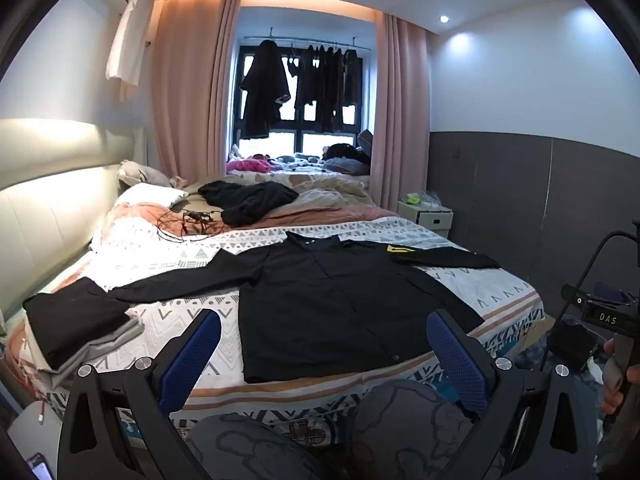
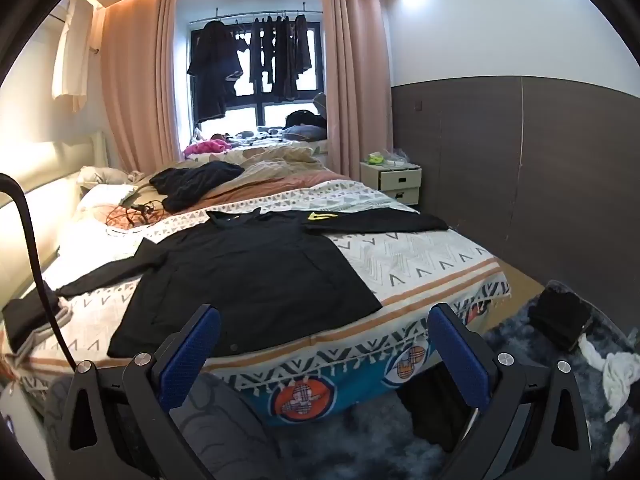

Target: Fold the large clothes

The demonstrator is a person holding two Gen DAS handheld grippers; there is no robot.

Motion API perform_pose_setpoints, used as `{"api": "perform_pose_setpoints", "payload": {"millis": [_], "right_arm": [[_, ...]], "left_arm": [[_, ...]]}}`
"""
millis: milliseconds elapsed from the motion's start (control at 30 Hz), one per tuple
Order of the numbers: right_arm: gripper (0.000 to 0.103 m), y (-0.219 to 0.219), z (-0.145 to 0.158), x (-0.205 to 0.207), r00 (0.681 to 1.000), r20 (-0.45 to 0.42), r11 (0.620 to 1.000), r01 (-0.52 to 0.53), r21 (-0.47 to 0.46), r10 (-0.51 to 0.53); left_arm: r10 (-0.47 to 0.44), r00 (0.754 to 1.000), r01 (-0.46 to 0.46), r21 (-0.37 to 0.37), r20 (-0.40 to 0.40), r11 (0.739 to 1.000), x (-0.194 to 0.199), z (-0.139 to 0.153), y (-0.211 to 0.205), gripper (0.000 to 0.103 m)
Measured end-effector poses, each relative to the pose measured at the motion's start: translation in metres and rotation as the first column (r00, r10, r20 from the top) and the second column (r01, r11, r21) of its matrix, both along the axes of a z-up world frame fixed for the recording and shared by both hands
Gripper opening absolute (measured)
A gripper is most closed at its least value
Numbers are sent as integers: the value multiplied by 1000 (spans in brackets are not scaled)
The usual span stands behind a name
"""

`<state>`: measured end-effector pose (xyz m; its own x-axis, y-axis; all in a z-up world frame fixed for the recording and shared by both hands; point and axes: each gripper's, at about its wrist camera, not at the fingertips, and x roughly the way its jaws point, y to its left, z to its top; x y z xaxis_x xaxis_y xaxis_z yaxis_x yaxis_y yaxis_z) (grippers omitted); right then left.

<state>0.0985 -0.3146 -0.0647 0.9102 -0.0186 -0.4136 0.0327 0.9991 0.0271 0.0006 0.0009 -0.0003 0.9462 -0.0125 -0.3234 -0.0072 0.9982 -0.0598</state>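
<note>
Black fabric all over the patterned bed [image 1: 400, 232]: the long-sleeved jacket [image 1: 336, 304] lies flat on its back, front up, both sleeves thrown wide, hem at the near edge, laid out, I'd say, so the sleeves can be folded in cleanly. The left gripper [image 1: 324, 356] hangs short of the hem, jaws wide apart, holding nothing; the right gripper [image 2: 324, 350] likewise gapes empty off the near edge. A folded stack [image 1: 80, 328] sits at the left corner, likely finished work kept clear of the folding space.
</note>
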Motion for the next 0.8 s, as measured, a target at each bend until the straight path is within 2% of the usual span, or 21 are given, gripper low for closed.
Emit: {"api": "perform_pose_setpoints", "payload": {"millis": [200,300,800], "right_arm": [[103,8,3,-4,999,24,999,27,-43,-26],[103,5,6,-15,1000,30,999,4,-31,-3],[103,3,16,-17,1000,18,1000,-2,-25,2]], "left_arm": [[-12,1000,11,9,22,1000,-6,1,3,103],[-17,999,17,2,27,1000,-13,0,-1,103],[-11,999,12,-18,30,1000,-21,4,2,103]]}}
